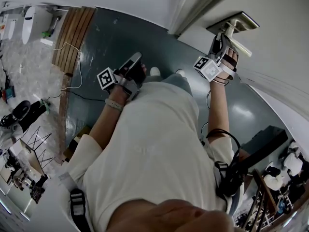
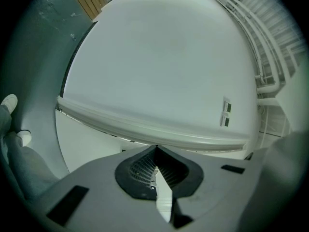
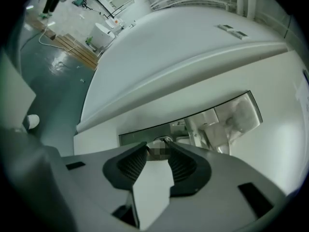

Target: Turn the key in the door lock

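Pinching the head of a small silver metal key (image 3: 163, 140) between its dark ribbed pads (image 3: 133, 163), the right gripper (image 3: 157, 148) works at the door lock; its jaws stand a moderate way apart and, so far as the right gripper view shows, are closed as far as the key's width allows; part of the key's head cannot be made out. The key sits in the long brushed-steel lock plate (image 3: 137, 136), just beside the pale lever handle (image 1: 240, 46) of the white door (image 1: 275, 47). The left gripper (image 2: 155, 150), its jaws pressed together on nothing, hangs well apart from the lock over the grey-green floor (image 1: 120, 33), facing a plain white surface.

The likely trouble lies at the pads: only the jaw tips bear on a thin metal head, so a turn made faster than the grip can follow could let the key slip and spin free. A wrist held off the line of the keyway could bend the key or bind it in the cylinder. The gripper's body, this near the lever handle, could knock it as it rolls. Forcing on past the lock's stop could strain the key.
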Tool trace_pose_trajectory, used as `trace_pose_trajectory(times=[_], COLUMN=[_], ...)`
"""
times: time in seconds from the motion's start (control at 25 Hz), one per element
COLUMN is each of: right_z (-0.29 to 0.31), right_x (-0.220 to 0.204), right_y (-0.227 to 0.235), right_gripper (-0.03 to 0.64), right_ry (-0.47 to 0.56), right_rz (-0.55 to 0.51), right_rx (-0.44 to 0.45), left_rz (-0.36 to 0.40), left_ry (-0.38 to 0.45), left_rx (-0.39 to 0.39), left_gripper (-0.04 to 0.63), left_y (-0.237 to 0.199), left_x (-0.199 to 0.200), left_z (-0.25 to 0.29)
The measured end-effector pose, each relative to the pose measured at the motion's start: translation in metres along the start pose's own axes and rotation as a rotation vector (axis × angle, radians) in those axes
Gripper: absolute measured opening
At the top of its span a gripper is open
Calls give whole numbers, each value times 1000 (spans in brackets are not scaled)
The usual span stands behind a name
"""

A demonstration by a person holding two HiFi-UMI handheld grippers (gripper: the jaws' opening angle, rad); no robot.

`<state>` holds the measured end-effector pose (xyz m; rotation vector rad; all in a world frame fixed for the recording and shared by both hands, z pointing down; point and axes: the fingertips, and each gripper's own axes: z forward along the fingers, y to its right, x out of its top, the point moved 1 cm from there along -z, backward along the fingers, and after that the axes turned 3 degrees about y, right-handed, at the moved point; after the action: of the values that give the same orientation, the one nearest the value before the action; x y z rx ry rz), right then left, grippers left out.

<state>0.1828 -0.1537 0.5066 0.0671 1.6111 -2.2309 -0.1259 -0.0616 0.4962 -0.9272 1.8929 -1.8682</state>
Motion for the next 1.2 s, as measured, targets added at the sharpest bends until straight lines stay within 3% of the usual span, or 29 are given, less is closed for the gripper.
trace_pose_trajectory(times=[0.36, 0.68, 1.04, 1.2], right_z=[0, 0, 0, -1], right_x=[-3, -5, -5, -5], right_y=[2, 3, 6, 7], right_gripper=[118, 118, 118, 115], right_ry=[5, 12, 56, 100], right_rz=[83, 259, 589, 848], right_rx=[-7, 53, 143, 189], left_rz=[-11, -22, -23, -24], left_ry=[2, 7, 12, 16], left_rx=[1, -3, -1, 2], left_gripper=[8, 8, 8, 8], left_y=[-3, -4, -3, -2], left_x=[-1, 1, 2, 2], left_z=[0, 1, 0, -1])
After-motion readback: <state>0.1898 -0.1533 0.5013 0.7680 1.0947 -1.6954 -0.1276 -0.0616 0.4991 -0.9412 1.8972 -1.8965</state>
